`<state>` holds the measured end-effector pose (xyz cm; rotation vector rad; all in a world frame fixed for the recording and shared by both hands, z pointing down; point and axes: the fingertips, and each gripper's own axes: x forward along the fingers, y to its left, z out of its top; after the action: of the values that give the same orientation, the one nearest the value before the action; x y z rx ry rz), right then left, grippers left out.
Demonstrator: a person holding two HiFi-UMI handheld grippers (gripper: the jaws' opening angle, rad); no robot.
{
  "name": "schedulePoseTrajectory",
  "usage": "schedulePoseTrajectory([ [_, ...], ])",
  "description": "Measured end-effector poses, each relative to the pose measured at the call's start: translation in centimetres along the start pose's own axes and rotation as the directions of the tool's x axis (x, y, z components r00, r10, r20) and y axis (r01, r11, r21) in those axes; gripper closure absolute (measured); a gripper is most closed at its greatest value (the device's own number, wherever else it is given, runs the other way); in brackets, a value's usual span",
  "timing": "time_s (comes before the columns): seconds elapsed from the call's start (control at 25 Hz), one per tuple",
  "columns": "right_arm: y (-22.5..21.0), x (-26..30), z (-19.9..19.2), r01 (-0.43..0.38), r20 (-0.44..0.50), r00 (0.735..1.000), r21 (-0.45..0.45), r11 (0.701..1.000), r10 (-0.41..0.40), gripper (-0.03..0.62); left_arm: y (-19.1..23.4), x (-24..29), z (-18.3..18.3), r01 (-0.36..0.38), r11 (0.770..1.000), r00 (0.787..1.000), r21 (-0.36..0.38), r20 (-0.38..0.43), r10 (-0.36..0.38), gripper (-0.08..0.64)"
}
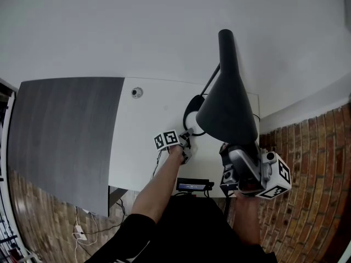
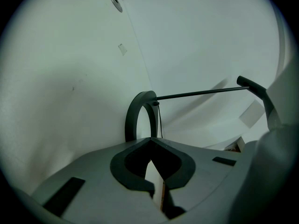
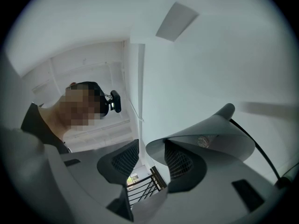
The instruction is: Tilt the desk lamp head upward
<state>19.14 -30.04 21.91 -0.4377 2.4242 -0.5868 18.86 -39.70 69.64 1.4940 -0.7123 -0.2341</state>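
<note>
Dark grey cone-shaped lamp head (image 1: 227,106) stands raised above the desk, its wide mouth toward the right tongs (image 1: 240,153). In the right gripper view the jaws of the right tongs (image 3: 148,158) stand partly apart, with the rim of the lamp head (image 3: 219,125) between them. The right pad sits at the mouth, and a sliver of gap shows on the left pad's side, so this is not a firm clamp. A bulb (image 3: 203,141) shows inside the cone.

Left tongs (image 1: 186,139) are low on the desk. In their own view the left tongs (image 2: 149,141) have the jaw tips together with nothing held. Just beyond the tips is the lamp's ring base (image 2: 135,115). Whether they touch it cannot be told. A thin rod (image 2: 201,94) runs from the ring away to the right.

White desk (image 1: 148,147) lies under both. A round hole cover (image 1: 137,92) sits far ahead of the left tongs, and a dark grey panel (image 1: 66,136) lies well to their left. Brick surface (image 1: 307,163) lies to the right of the right tongs.

Small device (image 1: 192,186) sits at the desk's near edge. Its display is too small to read.
</note>
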Motion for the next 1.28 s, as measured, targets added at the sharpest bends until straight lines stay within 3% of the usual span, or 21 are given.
schedulePoseTrajectory([
  [0.76, 0.8, 0.5, 0.6, 0.036, 0.001, 0.999, -0.081, 0.996, -0.036, 0.417, -0.1, 0.0, 0.0, -0.004, 1.000, 1.000, 0.004, -0.002, 0.004, 0.551],
  [1.28, 1.5, 2.0, 2.7, 0.005, 0.017, 1.000, -0.086, 0.996, -0.004, 0.417, -0.2, -0.2, 0.0, -0.003, 1.000, 1.000, 0.008, -0.002, 0.003, 0.551],
])
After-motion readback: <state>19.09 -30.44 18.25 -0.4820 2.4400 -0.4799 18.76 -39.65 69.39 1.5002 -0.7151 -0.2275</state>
